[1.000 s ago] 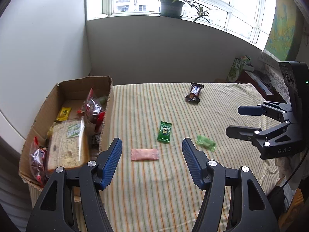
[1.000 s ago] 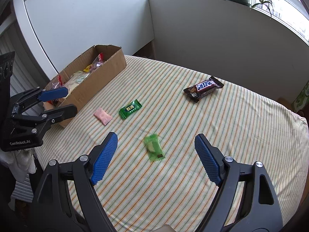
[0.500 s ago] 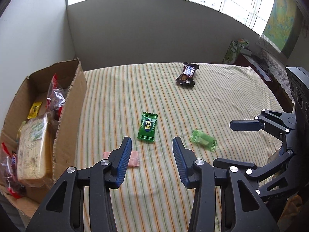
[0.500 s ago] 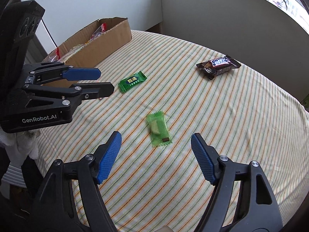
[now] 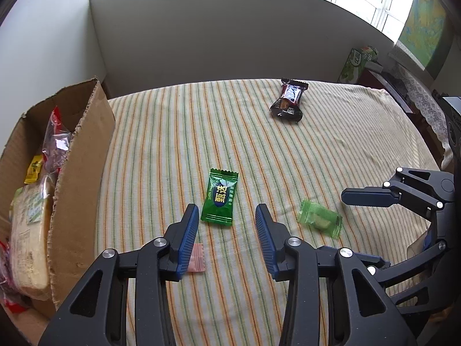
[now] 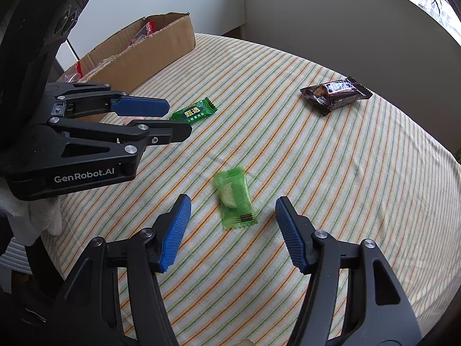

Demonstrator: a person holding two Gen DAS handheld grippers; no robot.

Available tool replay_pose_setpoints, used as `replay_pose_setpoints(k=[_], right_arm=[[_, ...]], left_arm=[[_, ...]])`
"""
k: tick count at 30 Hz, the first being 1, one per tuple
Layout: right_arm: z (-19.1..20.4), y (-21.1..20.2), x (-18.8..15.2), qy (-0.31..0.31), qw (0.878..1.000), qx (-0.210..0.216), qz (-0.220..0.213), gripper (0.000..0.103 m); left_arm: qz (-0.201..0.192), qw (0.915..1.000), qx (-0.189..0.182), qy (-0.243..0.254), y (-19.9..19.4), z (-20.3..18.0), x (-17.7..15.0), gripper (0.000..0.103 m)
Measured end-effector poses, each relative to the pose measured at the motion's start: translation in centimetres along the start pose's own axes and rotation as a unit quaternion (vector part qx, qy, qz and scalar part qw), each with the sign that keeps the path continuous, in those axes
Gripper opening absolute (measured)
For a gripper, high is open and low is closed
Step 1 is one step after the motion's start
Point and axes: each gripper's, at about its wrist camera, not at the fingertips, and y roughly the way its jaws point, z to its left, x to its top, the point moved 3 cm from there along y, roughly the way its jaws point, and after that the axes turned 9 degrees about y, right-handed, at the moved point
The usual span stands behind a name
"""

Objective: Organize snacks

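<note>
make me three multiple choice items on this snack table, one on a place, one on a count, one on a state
1. Where does the dark brown chocolate bar wrapper lie?
A. inside the cardboard box
B. on the striped cloth, at the far side, away from both grippers
C. between the right gripper's fingers

2. How many green-wrapped snacks lie loose on the striped tablecloth?
A. one
B. two
C. four

3. What is the state of the right gripper?
A. clamped on the chocolate bar
B. holding nothing, jaws closing around the pale green translucent packet
C. resting inside the box

Answers:
1 B: it lies beyond the other snacks, far from the brown cardboard box.
2 B: the dark green candy packet and the pale green translucent packet.
3 B: the packet lies flat on the cloth between its fingers, untouched.
</note>
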Motion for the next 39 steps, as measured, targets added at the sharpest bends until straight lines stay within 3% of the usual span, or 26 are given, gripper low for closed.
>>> replay_pose_setpoints(k=[9,23,34,39], right_arm=[[-0.4,0.6,0.3,-0.002,1.0,-0.005,0.004,0.055],[-0.2,1.0,0.5,-0.014,1.0,-0.016,0.004,0.054],[-0.8,0.7,0.3,-0.012,0.999,-0.038,0.005,0.026],[-0.8,0.5,0.0,-0.01,0.999,-0.045,0.003,0.024]], left_arm=[[0.004,0.9999,0.007,0.007,0.7,-0.3,0.4,0.036],[0.006,0.9999,0.009,0.008,1.4,0.0,0.4,0.019],[0.004,0.9999,0.005,0.008,1.3,-0.1,0.2,0.013],[0.004,1.0,0.004,0.006,1.0,-0.2,-0.2,0.01]])
